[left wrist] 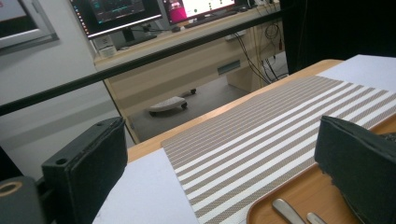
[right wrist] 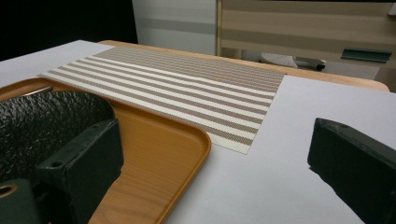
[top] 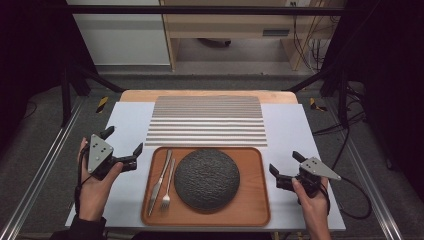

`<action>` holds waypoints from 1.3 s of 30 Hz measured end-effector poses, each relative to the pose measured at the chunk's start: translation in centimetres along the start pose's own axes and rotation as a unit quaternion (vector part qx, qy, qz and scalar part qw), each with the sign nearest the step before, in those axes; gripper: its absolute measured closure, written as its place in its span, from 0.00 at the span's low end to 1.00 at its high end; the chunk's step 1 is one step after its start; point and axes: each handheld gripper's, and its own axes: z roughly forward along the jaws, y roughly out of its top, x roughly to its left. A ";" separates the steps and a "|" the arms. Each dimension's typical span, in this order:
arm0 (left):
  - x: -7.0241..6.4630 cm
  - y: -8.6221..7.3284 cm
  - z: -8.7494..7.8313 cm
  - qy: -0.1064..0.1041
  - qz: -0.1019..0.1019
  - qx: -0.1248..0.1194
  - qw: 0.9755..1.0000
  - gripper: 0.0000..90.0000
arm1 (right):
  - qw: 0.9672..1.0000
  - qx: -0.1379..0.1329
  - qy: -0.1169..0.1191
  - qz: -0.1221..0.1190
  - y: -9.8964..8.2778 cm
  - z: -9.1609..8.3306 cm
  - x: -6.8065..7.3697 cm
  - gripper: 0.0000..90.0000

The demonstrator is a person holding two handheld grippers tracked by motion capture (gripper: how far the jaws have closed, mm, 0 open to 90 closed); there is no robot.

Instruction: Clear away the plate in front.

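A wooden tray [top: 252, 200] lies at the table's near edge, holding a dark textured round plate [top: 206, 178] with a knife [top: 160, 176] and a fork [top: 167, 190] to its left. A striped placemat [top: 207, 121] lies just beyond the tray. My left gripper [top: 122, 141] hovers open left of the tray, nothing between its jaws. My right gripper [top: 285, 164] is open right of the tray, also holding nothing. In the left gripper view the cutlery handles [left wrist: 286, 211] lie on the tray [left wrist: 299, 192] before the placemat [left wrist: 280, 126]. In the right gripper view the plate [right wrist: 42, 126] rests on the tray [right wrist: 159, 149].
A white board [top: 287, 125] covers the wooden tabletop. Metal frame rails [top: 40, 170] run along both sides. Beyond the table stand a wooden desk [left wrist: 187, 60] with monitors [left wrist: 119, 11] and cables [top: 305, 45] on the floor.
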 end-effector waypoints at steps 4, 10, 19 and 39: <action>1.0 0.0 -0.5 0.003 -0.020 -0.005 1.000 0.02 | 1.000 -0.001 0.000 0.001 0.0 0.0 0.0 0.04; 2.3 0.0 -1.4 0.007 -0.047 -0.015 0.999 0.02 | 1.000 -0.002 0.001 0.001 0.0 0.0 0.0 0.04; 3.9 -0.4 -2.6 0.017 -0.076 -0.024 0.997 0.02 | 1.000 -0.004 0.001 0.002 0.0 -0.1 -0.1 0.04; 6.4 -2.8 -4.0 0.010 -0.135 -0.041 0.990 0.02 | 1.000 -0.002 -0.001 0.003 0.0 -0.2 -0.2 0.04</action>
